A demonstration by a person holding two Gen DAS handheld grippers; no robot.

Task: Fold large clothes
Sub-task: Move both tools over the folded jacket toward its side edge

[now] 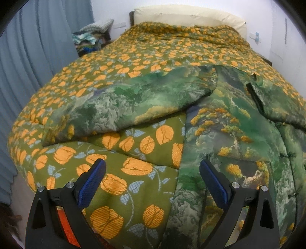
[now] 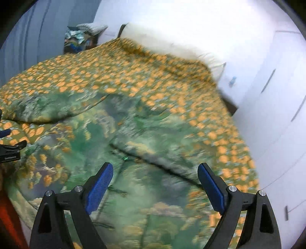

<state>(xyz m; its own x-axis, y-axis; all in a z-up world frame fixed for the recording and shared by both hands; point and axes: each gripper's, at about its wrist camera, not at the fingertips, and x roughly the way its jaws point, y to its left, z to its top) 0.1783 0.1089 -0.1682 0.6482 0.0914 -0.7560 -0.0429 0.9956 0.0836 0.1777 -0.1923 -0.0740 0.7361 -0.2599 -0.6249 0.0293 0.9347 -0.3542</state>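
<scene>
You can read no words anywhere; some small print on the black tool at the left edge of the right wrist view is too blurry to make out. That whole view is smeared, so edges and folds there are hard to tell.

Your left gripper [image 1: 152, 169] has its two blue pads [image 1: 91, 184] spread wide apart with nothing between them. It hangs over the near edge of the bedspread [image 1: 133, 57], the olive one with orange flowers. Your right gripper [image 2: 155, 173] is spread wide too and holds nothing.

The one big piece of clothing, a green garment [image 1: 220, 138] printed with trees and clouds, lies on the bedspread, toward its near right side. One sleeve [image 1: 122, 103] lies across to the left. The garment's lower part is cut off by the picture's edge.

At the far end of the bedspread sits one cream pillow [image 1: 187, 17]. Left of it is one heap of clothes [image 1: 91, 38], partly hidden behind the bed. A grey-blue curtain [image 1: 38, 47] hangs left of that.
</scene>
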